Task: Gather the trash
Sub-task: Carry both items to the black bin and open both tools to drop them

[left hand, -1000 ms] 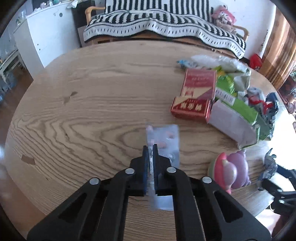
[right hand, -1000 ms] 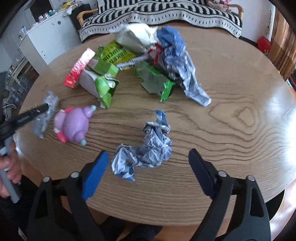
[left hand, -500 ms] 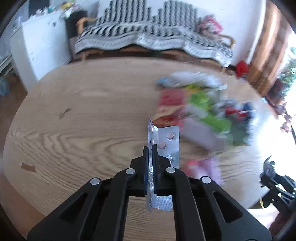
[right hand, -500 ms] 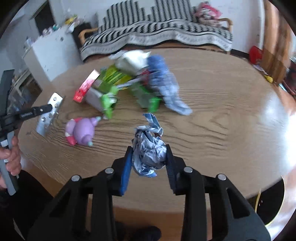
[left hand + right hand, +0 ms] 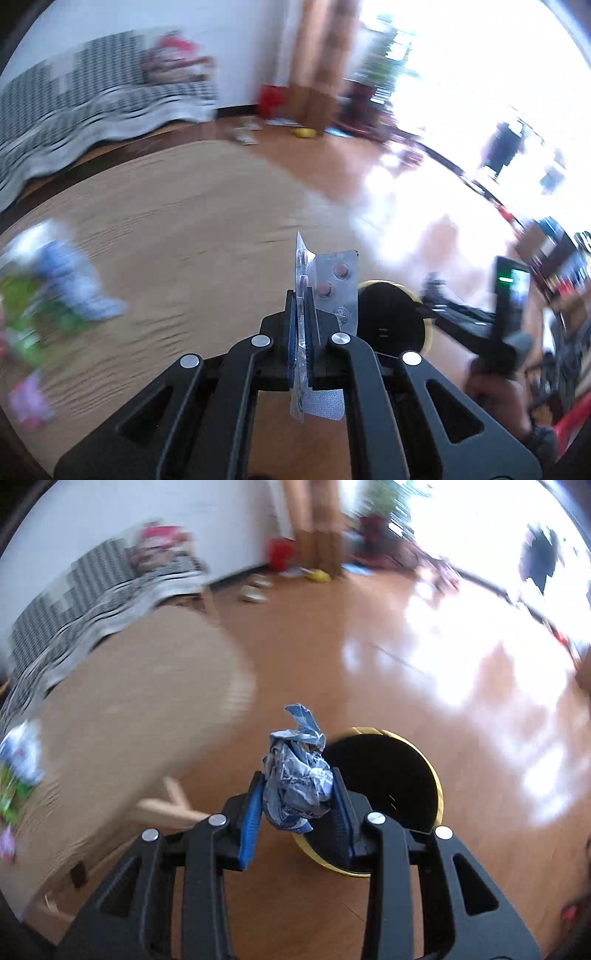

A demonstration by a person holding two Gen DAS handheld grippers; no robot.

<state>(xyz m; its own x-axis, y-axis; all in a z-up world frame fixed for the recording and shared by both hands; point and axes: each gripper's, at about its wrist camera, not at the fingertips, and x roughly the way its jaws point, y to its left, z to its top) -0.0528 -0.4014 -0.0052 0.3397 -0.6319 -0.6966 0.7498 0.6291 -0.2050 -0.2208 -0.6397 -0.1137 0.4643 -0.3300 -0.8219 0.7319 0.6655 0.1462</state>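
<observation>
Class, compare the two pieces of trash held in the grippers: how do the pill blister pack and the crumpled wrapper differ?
The blister pack is a thin silver sheet with pink pills; the crumpled wrapper is a bulky blue-white wad. The left gripper pinches its sheet edge-on, nearly shut; the right gripper stands wider around the wad. Both are lifted near the black bin.

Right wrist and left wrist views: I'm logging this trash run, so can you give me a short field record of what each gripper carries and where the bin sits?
left gripper: jaws shut on a silver pill blister pack, red tablets visible
right gripper: jaws shut on a crumpled blue-and-white wrapper
bin: round, black inside, yellow rim, on the wooden floor just beyond the wrapper
table: wooden, to the left, more litter at its far left edge
image quality: motion-blurred background
</observation>
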